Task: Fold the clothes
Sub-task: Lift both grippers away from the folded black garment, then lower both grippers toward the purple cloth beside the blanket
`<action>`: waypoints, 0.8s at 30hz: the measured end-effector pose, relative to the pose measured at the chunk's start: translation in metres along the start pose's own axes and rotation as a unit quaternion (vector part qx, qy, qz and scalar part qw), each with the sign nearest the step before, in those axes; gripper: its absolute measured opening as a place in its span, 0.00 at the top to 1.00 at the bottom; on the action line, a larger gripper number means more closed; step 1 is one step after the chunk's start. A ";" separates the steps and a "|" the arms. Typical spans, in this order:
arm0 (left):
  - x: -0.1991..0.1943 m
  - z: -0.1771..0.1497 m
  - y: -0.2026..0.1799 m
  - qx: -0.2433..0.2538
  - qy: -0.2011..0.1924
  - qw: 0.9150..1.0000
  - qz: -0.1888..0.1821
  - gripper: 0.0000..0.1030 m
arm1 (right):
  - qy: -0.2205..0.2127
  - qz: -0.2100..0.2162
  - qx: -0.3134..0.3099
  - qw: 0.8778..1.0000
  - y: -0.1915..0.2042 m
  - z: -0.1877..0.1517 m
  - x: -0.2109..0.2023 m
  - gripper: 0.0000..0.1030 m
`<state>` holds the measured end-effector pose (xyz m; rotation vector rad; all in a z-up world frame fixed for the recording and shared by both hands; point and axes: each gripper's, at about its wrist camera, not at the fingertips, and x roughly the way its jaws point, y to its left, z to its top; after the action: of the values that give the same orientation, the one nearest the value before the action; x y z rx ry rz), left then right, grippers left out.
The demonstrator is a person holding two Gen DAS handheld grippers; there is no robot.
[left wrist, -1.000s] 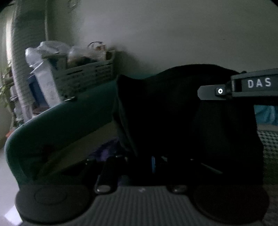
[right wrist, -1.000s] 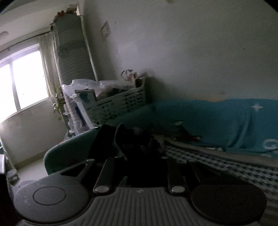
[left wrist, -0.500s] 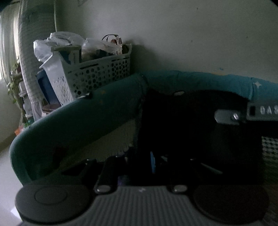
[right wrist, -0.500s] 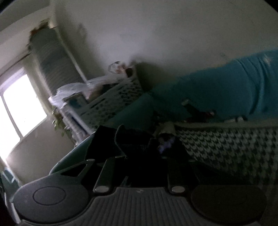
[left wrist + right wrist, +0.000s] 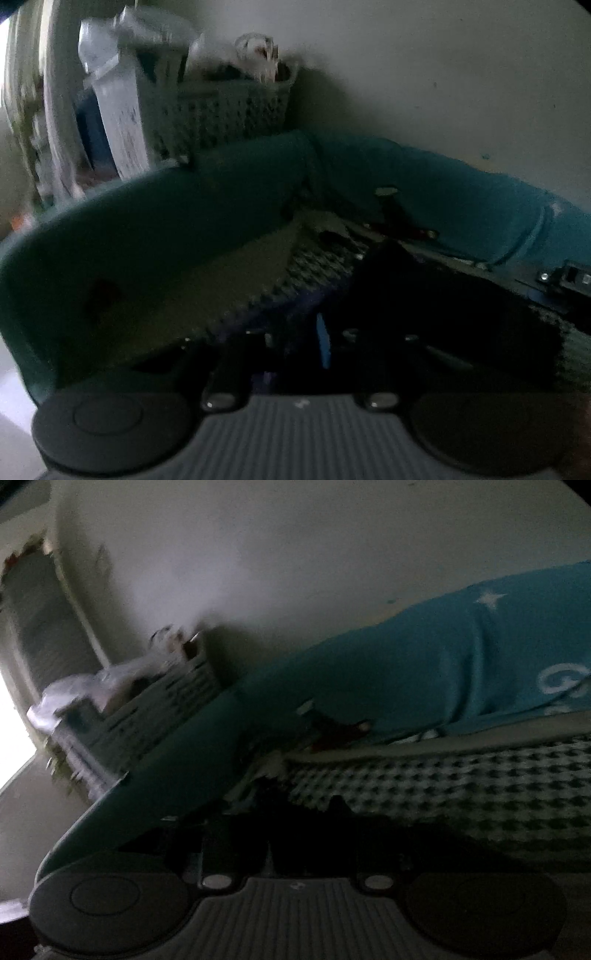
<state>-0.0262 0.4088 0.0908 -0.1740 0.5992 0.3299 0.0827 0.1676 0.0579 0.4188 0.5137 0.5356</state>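
Observation:
A black garment (image 5: 443, 314) lies spread low over the houndstooth seat cover (image 5: 317, 266) of a teal sofa. My left gripper (image 5: 317, 343) is shut on its near edge, and the dark cloth hides the fingertips. The other gripper's body (image 5: 565, 277) shows at the right edge of the left wrist view. In the right wrist view the same garment (image 5: 332, 830) lies flat just ahead of my right gripper (image 5: 295, 845). Its jaws are opening with the cloth's edge between them, slack rather than pinched. The picture is dark and blurred.
The teal sofa armrest (image 5: 147, 229) curves round on the left and a teal blanket (image 5: 461, 657) covers the backrest. A pale perforated basket (image 5: 229, 110) full of bags stands behind the armrest against the wall. Small dark items (image 5: 340, 731) lie in the sofa's corner.
Both grippers came down towards the seat. The black garment, held up like a curtain a second ago, now lies low and flat. The bunch above the right fingers has dropped.

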 end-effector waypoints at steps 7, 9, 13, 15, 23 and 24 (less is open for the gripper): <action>-0.018 -0.003 0.012 -0.012 -0.009 0.999 -0.035 0.64 | 0.011 0.010 0.004 1.000 -0.022 0.000 -0.037 0.51; -0.020 -0.004 0.013 -0.013 -0.004 0.999 -0.036 0.55 | 0.019 0.015 -0.001 1.000 -0.024 -0.009 -0.047 0.51; -0.015 -0.007 0.030 -0.069 0.037 0.994 -0.075 0.53 | 0.042 0.018 0.004 0.999 -0.028 -0.030 -0.054 0.51; -0.011 -0.010 0.037 -0.089 0.052 0.992 -0.078 0.51 | 0.054 0.016 0.013 0.998 -0.031 -0.037 -0.051 0.51; 0.000 -0.020 0.033 -0.072 0.073 0.992 -0.073 0.41 | 0.066 0.018 0.042 0.997 -0.030 -0.059 -0.060 0.51; 0.001 -0.020 0.032 -0.072 0.076 0.992 -0.074 0.38 | 0.067 0.019 0.036 0.997 -0.029 -0.061 -0.064 0.51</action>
<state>-0.0476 0.4335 0.0719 -0.3832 0.7094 0.2161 0.0114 0.1226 0.0171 0.4649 0.6566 0.5865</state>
